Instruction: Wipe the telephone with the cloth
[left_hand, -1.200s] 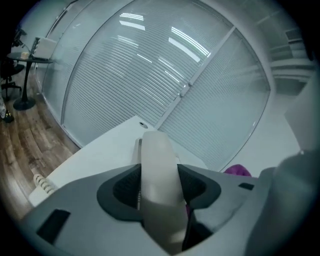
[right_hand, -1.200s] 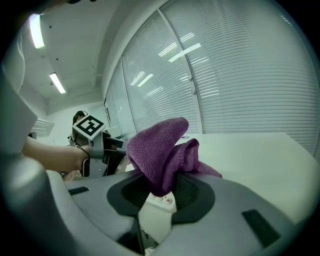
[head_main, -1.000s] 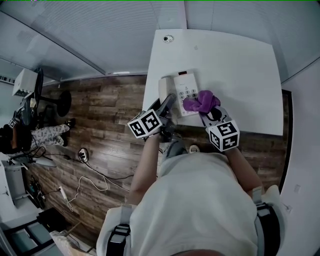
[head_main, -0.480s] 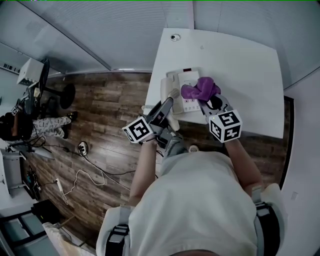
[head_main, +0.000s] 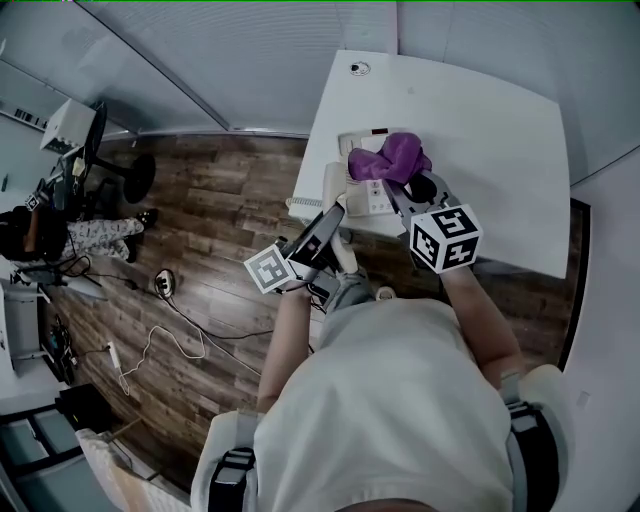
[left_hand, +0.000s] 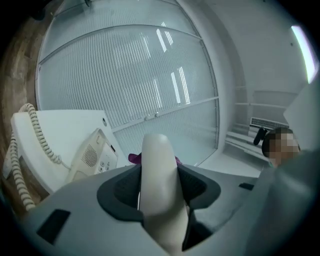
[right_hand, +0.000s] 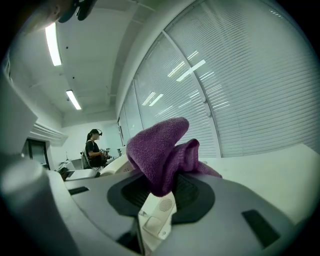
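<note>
Head view, left to right. Brown wood-plank floor (head_main: 200, 250) lies beside the white rectangular table (head_main: 480, 130).

Left gripper (head_main: 330, 222): it hangs off the table's left edge, over the floor. Its fingers stand wide apart and clamp the cream plastic telephone handset (left_hand: 157, 170) on both sides. In the left gripper view the handset rises upright between them. A cream coiled cord (left_hand: 37, 140) hangs at the table's left edge.

Cream push-button telephone base (head_main: 368, 195): it sits on the table near the left front edge, keypad facing up, with the handset lifted clear of it.

Purple knitted cloth (head_main: 390, 158): bunched up, it rests on the top of the telephone base.

Right gripper (head_main: 398, 185): it reaches in from the table's front edge. Its fingers are closed on the cloth, which bulges up between them in the right gripper view.
</note>
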